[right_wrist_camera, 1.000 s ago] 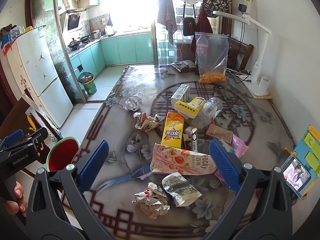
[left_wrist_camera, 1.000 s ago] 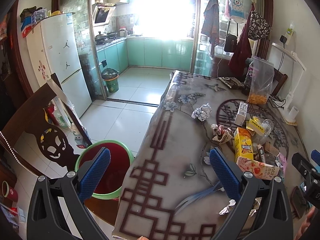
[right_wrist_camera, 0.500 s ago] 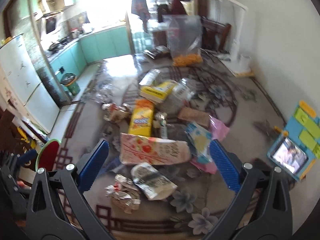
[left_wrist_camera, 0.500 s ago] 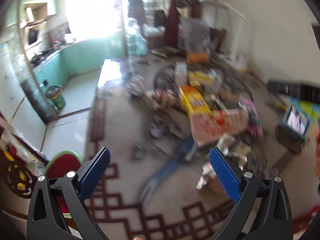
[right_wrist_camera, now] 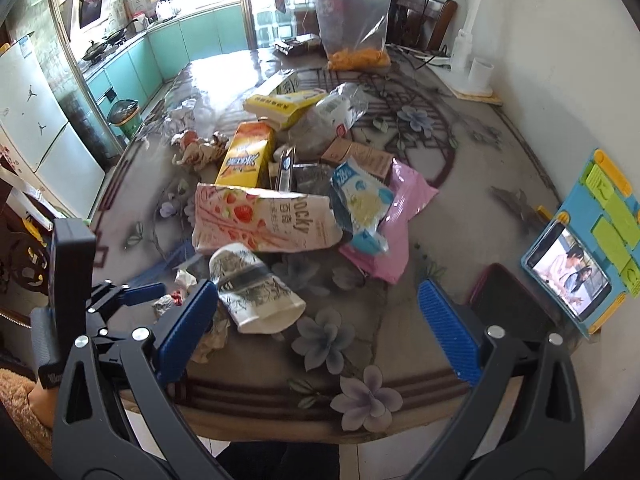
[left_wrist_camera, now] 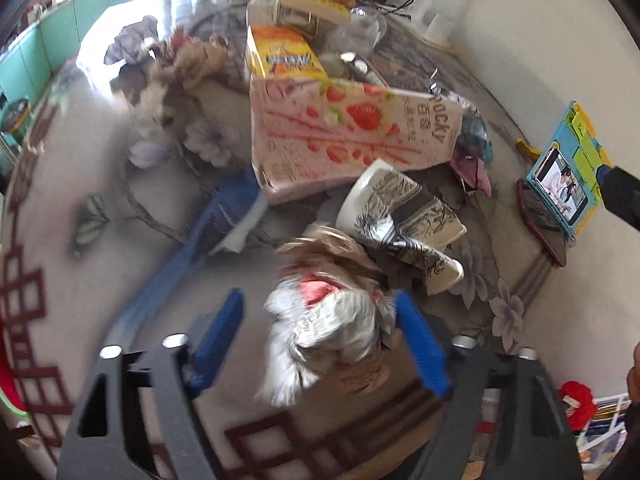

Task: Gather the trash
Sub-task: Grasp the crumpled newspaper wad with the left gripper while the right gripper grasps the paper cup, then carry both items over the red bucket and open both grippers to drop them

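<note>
Trash lies heaped on the floral-patterned oilcloth table (right_wrist_camera: 460, 184), and we take the pink strawberry-printed cardboard snack box (left_wrist_camera: 344, 136) as our landmark. Just in front of it, toward us, sits a crumpled silver foil wrapper with a red patch (left_wrist_camera: 324, 320), creased, shiny and blurred. Our left gripper (left_wrist_camera: 320, 340) has its blue ribbed pads on either side of this wad; the right pad looks to touch it, the left stands off, so the jaws are partly open and nothing is clamped. Beside the wad, still in front of the box, lies a flattened white pouch with black ink-drawn plants (right_wrist_camera: 256, 288). Behind the box stands a glossy orange-yellow carton (right_wrist_camera: 244, 156). Our right gripper (right_wrist_camera: 320, 328) is spread wide and empty, low over the table's near edge.
</note>
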Demonstrator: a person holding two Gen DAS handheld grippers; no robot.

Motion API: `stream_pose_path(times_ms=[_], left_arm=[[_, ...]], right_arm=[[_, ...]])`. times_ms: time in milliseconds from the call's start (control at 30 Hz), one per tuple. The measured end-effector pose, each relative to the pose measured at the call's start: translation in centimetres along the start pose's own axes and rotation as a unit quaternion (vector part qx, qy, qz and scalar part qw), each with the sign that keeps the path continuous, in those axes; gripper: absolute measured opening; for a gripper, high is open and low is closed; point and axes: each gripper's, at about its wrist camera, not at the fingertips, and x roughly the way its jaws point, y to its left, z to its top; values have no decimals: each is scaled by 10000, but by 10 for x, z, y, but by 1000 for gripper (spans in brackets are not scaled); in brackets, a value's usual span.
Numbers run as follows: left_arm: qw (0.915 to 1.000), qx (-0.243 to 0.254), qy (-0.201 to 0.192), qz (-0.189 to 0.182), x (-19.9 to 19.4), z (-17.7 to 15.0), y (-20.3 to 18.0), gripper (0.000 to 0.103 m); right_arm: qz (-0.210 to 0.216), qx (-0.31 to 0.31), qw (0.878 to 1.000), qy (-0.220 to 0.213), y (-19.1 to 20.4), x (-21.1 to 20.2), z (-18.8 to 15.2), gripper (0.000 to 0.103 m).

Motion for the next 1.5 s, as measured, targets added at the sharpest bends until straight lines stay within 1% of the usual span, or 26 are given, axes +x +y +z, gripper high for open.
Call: stream_pose_path(times_ms=[33, 100, 167, 333, 400, 500, 600, 767, 800, 833, 867, 900, 933, 967, 1033, 1100, 1167, 1233, 1300, 1367, 1500], left_arm=[[10000, -27, 8, -15, 1, -2, 1, 54], [9999, -59, -76, -91, 1, -1, 5, 45], [9999, -68, -135, 29, -8, -4, 8, 43], [9962, -298, -766, 301, -55, -5, 28, 43], [9929, -420, -1014, 462, -78, -6, 38, 43], [9868, -564, -1316, 761, -105, -7, 51, 44], [9799, -749, -1523, 1053, -125, -8, 63, 46], [9722, -1168, -1620, 1225, -134, 2, 82, 46], [9709, -1224, -1616, 1272, -134, 5, 84, 46], [9701, -1255, -1611, 1311, -132, 6, 84, 46], [9690, -1296, -1609, 1353, -129, 8, 84, 46], [9679, -1351, -1612, 1375, -129, 9, 84, 46], [9662, -1442, -1622, 1392, -129, 11, 86, 46], [9648, -1501, -1630, 1419, -129, 12, 86, 46], [9607, -1635, -1648, 1525, -128, 16, 89, 46], [9557, -1821, -1680, 1590, -129, 18, 93, 46], [9500, -1968, -1734, 1697, -131, 20, 97, 46], [9435, -2111, -1776, 1836, -134, 21, 103, 46], [9370, -2329, -1822, 1861, -140, 18, 111, 46], [9285, -2555, -1891, 1921, -150, 10, 121, 46], [9113, -2861, -1891, 2280, -168, -12, 153, 46]], right_arm=[[46, -9, 10000, 45, -1, 2, -2, 99], [169, -30, 9997, 146, 1, 8, -4, 99], [287, -99, 9991, 292, 5, 18, -6, 99], [561, -381, 9957, 630, 28, 44, -8, 96], [627, -532, 9938, 746, 38, 56, -7, 88], [611, -778, 9909, 914, 49, 75, -5, 85], [665, -905, 9871, 1137, 55, 95, -5, 85], [591, -1244, 9802, 1422, 62, 120, -2, 85], [604, -1306, 9785, 1479, 63, 125, -2, 83], [665, -1372, 9760, 1557, 64, 129, -1, 78], [756, -1413, 9736, 1626, 64, 131, -1, 59], [911, -1488, 9694, 1725, 66, 134, -1, 55], [1040, -1576, 9661, 1758, 69, 135, 0, 54], [1153, -1703, 9626, 1764, 72, 134, 2, 52], [1384, -1875, 9568, 1740, 79, 130, 4, 52], [1712, -1973, 9511, 1650, 87, 122, 12, 52], [1995, -2111, 9460, 1438, 98, 111, 25, 52], [2152, -2230, 9430, 1214, 107, 103, 38, 52], [2295, -2311, 9395, 1062, 117, 96, 48, 52], [2418, -2413, 9349, 960, 129, 92, 56, 52], [2511, -2579, 9284, 925, 159, 93, 64, 52]])
